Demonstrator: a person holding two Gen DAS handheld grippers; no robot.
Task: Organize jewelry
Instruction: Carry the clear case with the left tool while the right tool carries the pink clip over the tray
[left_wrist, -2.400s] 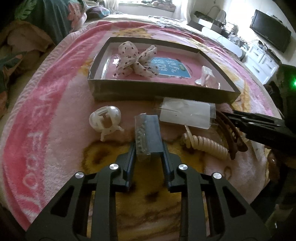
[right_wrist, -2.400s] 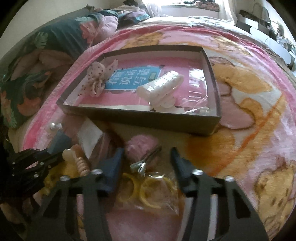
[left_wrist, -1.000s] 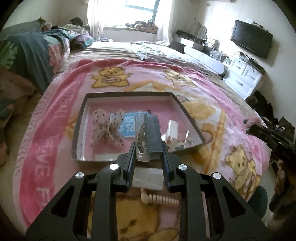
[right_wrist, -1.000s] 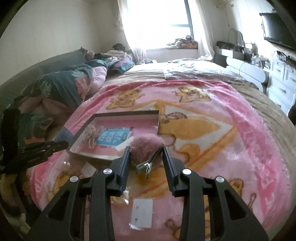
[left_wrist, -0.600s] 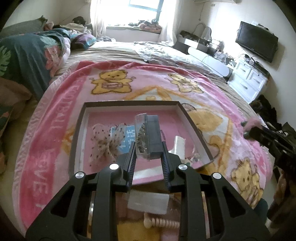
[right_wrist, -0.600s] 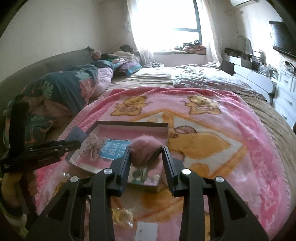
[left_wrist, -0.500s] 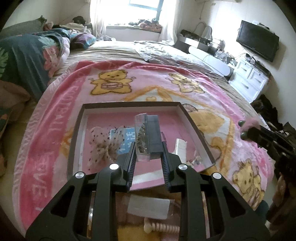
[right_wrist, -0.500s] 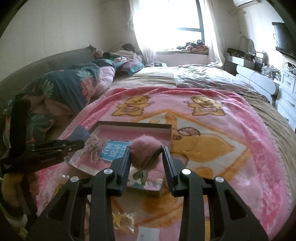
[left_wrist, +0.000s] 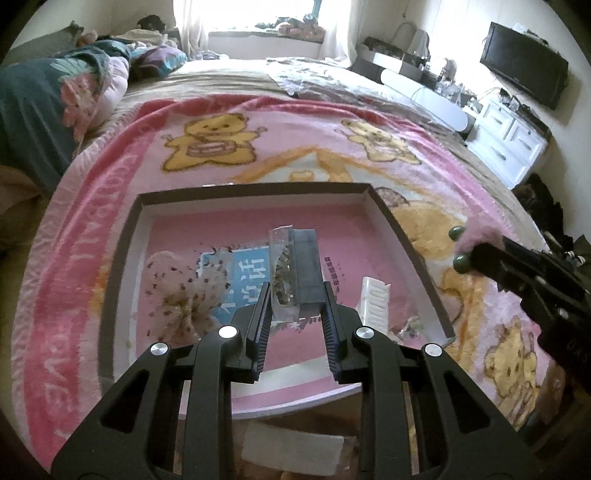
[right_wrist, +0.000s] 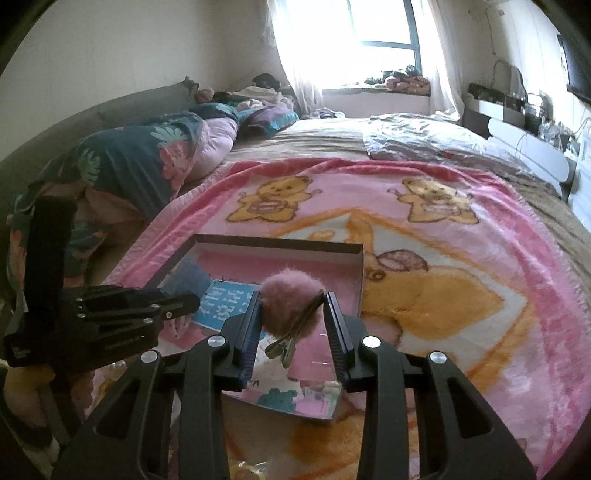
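A shallow cardboard box (left_wrist: 402, 236) (right_wrist: 360, 275) with a pink floor lies on the bear-print blanket. Above its floor my left gripper (left_wrist: 295, 295) is shut on a small clear packet with a dark card (left_wrist: 293, 269). My right gripper (right_wrist: 291, 301) is shut on a fluffy pink pom-pom hair clip (right_wrist: 290, 304), held over the box's near right part; in the left wrist view it comes in from the right, pom-pom (left_wrist: 480, 236) at its tip. In the box lie a dotted fabric bow (left_wrist: 184, 291) and a white hair clip (left_wrist: 375, 304).
A clear packet with a white card (left_wrist: 291, 448) lies on the blanket just in front of the box. A bag of yellow rings (right_wrist: 251, 470) peeks in at the bottom of the right wrist view. A floral quilt (right_wrist: 129, 166) is bunched at the left.
Both grippers moved forward and slightly down, from the blanket's near edge to over the box, each keeping its hold. The box now looms larger in both views.
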